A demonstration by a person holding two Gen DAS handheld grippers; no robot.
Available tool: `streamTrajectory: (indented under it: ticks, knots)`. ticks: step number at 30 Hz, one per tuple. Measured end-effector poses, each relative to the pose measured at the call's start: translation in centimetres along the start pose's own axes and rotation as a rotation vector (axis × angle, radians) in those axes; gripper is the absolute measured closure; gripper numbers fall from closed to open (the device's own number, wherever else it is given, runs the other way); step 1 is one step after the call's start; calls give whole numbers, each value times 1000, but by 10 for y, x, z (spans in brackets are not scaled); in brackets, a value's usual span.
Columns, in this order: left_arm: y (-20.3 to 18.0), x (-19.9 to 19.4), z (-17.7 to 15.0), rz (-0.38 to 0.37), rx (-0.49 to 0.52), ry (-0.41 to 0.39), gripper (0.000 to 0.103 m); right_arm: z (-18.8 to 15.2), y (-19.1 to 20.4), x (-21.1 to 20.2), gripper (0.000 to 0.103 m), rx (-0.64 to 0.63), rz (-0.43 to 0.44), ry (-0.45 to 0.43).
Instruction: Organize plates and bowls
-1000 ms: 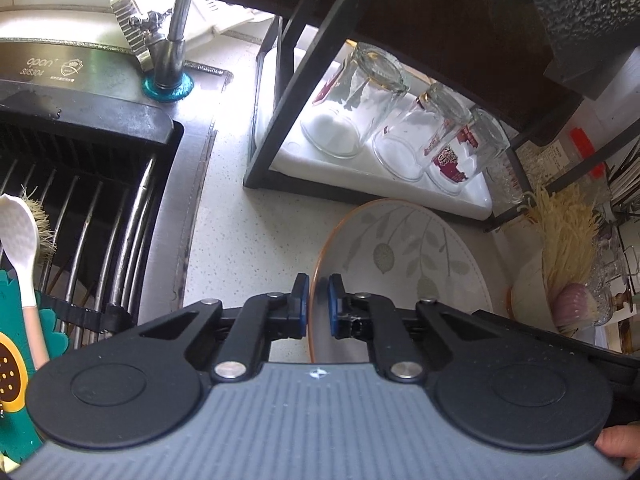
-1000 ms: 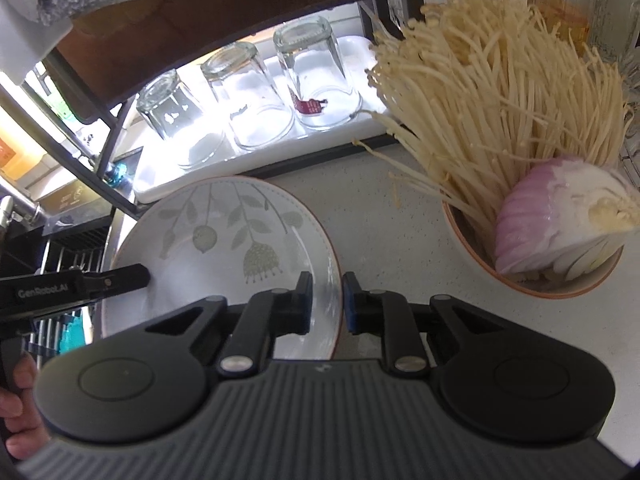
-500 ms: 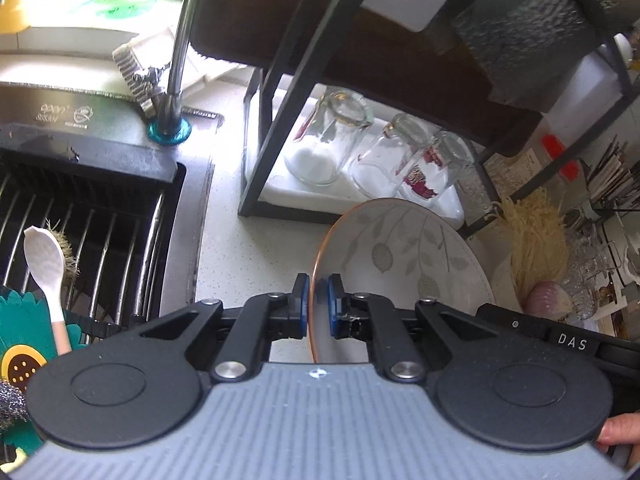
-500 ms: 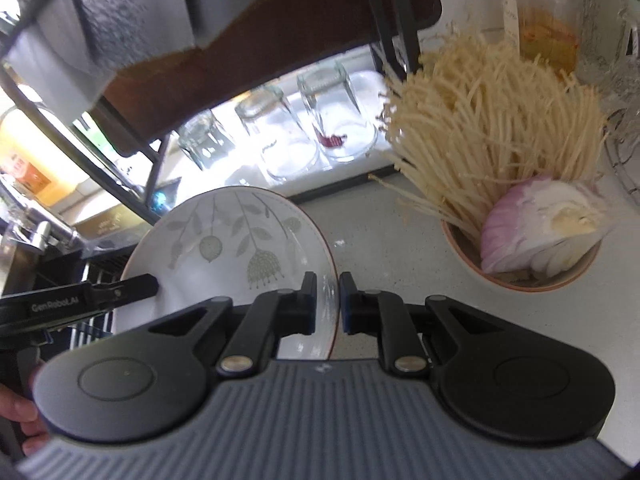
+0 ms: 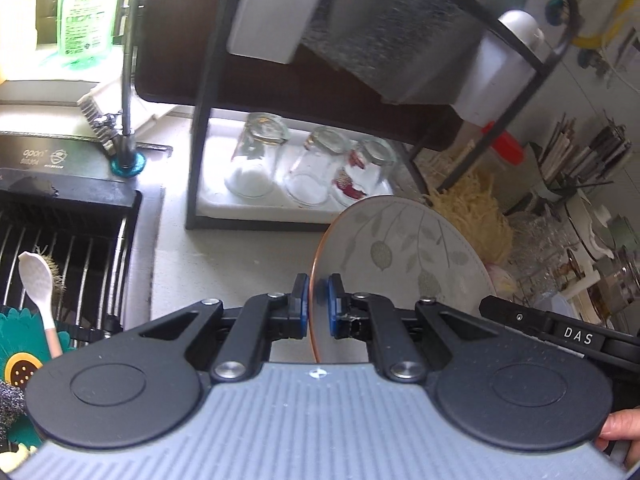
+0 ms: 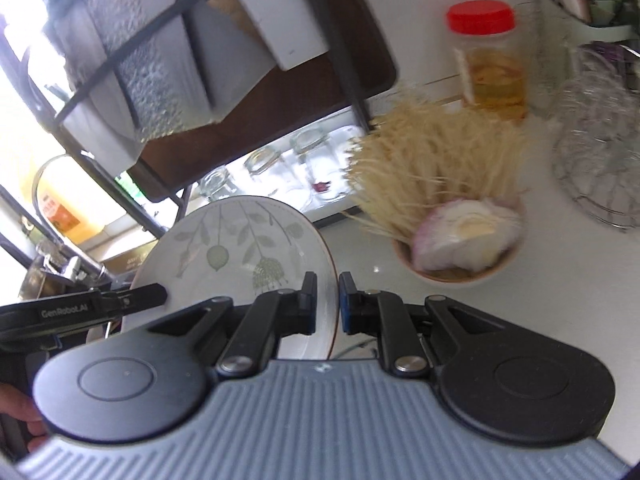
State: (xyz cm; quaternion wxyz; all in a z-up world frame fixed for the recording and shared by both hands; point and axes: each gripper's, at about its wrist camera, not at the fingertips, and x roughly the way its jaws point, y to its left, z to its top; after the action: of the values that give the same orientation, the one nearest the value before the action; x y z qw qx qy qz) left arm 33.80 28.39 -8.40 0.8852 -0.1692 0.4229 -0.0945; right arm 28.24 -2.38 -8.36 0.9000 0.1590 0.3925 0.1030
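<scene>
- Two grippers share one load: a leaf-patterned plate (image 5: 404,248), held on edge and clear of the counter (image 5: 240,264), a pose that judging by the task suits sliding it upright into a rack slot.
- Far left, left wrist view: the sink rack (image 5: 76,248) of metal bars carries a white spoon (image 5: 38,280) and a scrubbing brush, placed there presumably to drain; the tap (image 5: 127,80) rises just behind it.
- Left gripper (image 5: 318,306): jaws nearly closed, blue pads pinching the plate's copper-coloured rim on its left side; the thin rim explains the narrow gap.
- Centre, far: a black shelf frame (image 5: 208,92) shelters three glasses (image 5: 308,168) stood mouth down on a white tray, so that water runs out.
- Right gripper (image 6: 328,306): jaws likewise almost shut, gripping the opposite rim of the plate (image 6: 240,252); a grip on each side probably keeps the tilted disc from swinging.
- Right, near: a bowl (image 6: 460,276) on the counter holds enoki mushrooms (image 6: 432,168) and a cut onion (image 6: 468,236), well apart from the plate.
- Far right: a red-capped jar (image 6: 490,60) and a wire basket (image 6: 600,160) stand behind the bowl.
- Upper shelf contents appear blurred; whether a plate slot waits there cannot be told.
</scene>
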Motion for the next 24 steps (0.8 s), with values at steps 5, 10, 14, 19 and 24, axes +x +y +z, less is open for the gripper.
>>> streamTrajectory:
  ticks: [5,10,14,19,24]
  knots:
    - [-30,4,-13,-26,58,33,92,-12,-17,-23,89,16,-62,-19]
    - [-56,15,-31,-49,112,81,92,-29,-42,-43,89,72,-98,-20]
    - [-69,24,-48,-59,123,122,92,-41,-57,-52,88,85,-132,-11]
    - [-80,34,-67,-52,125,169,91,-52,-69,-56,89,60,-182,8]
    - [-84,42,-77,-30,132,200,91,-58,-79,-53,88,50,-187,41]
